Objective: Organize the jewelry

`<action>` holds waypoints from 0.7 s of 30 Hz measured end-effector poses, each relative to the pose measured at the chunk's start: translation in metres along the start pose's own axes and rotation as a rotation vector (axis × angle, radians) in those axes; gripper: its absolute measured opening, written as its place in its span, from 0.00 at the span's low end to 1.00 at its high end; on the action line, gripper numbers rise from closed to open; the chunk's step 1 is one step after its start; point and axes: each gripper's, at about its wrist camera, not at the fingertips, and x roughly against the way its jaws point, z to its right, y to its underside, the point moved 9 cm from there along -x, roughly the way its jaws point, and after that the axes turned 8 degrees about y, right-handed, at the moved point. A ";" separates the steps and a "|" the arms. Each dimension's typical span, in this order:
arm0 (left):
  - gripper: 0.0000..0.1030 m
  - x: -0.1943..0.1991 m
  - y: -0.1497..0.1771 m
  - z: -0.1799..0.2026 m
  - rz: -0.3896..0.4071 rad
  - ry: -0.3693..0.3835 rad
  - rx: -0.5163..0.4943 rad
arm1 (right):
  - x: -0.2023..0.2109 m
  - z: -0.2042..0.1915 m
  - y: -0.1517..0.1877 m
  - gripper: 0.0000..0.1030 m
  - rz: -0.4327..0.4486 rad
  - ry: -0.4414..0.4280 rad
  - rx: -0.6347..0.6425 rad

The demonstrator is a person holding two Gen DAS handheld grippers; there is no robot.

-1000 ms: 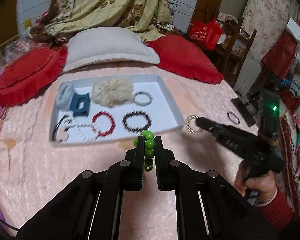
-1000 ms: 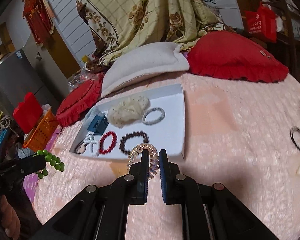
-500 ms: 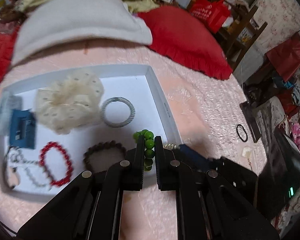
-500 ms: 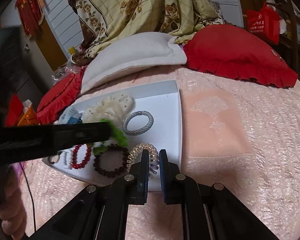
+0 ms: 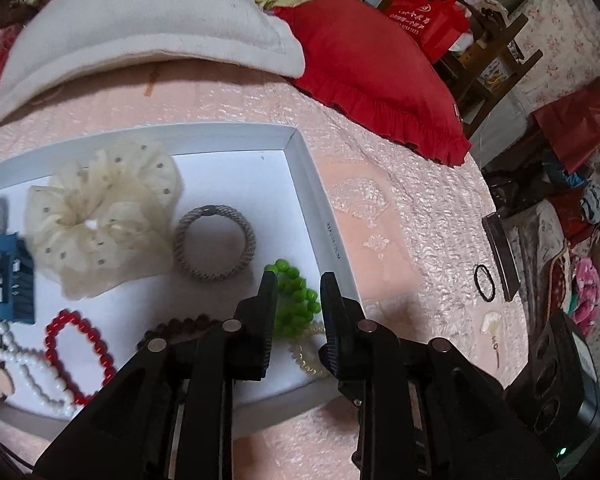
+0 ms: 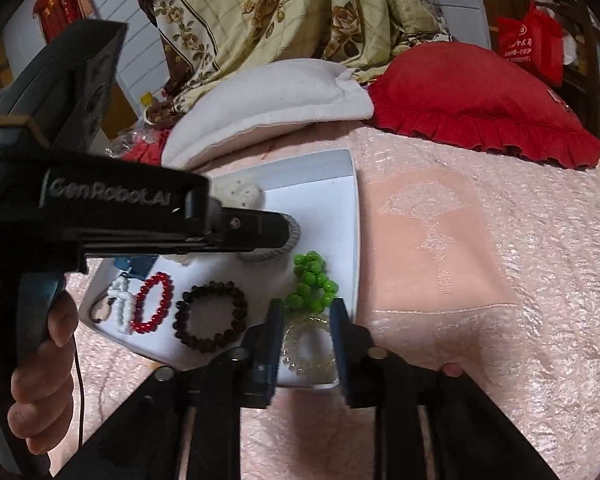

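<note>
- The white tray (image 5: 327, 216) sits on the pink bedspread (image 5: 420, 184), with a white pillow (image 5: 140, 28) and a red cushion (image 5: 372, 72) behind it.
- Left gripper (image 5: 298, 284): its jaws are opening, and the green bracelet (image 5: 294, 300) lies between them on the tray floor near the right wall — the pads do not press on it, so it is released.
- Right gripper (image 6: 306, 314): its jaws are opening too. The clear coil tie (image 6: 308, 348) lies between them in the tray's near right corner, free of the pads.
- In the right wrist view the green bracelet (image 6: 310, 280) lies just beyond the coil tie, touching or nearly touching it; I cannot tell which.
- Also in the tray: a grey hair tie (image 5: 215, 243) beyond the green beads, a cream scrunchie (image 5: 100, 212) to its left, a blue clip (image 5: 6, 276) at the left edge, and along the near side a dark bracelet (image 6: 211, 317), a red bracelet (image 5: 78, 354) and a white bead strand (image 5: 24, 364).
- A hand (image 6: 46, 376) grips the left gripper's handle, whose black body crosses the right wrist view over the tray's far part.
- Out on the bedspread, well to the right of the tray, lies a black hair band (image 5: 484, 283), and near it a small pale item (image 5: 491, 326) — too small to tell.
</note>
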 end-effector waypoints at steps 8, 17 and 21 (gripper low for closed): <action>0.21 0.054 0.019 -0.017 0.075 -0.038 0.040 | 0.021 0.000 0.000 0.32 0.038 0.049 -0.001; 0.31 0.135 0.051 -0.107 0.186 -0.259 0.110 | 0.036 0.022 0.008 0.33 0.004 0.139 -0.008; 0.32 0.145 0.063 -0.165 0.205 -0.341 0.194 | 0.031 0.021 0.009 0.33 -0.021 0.136 -0.011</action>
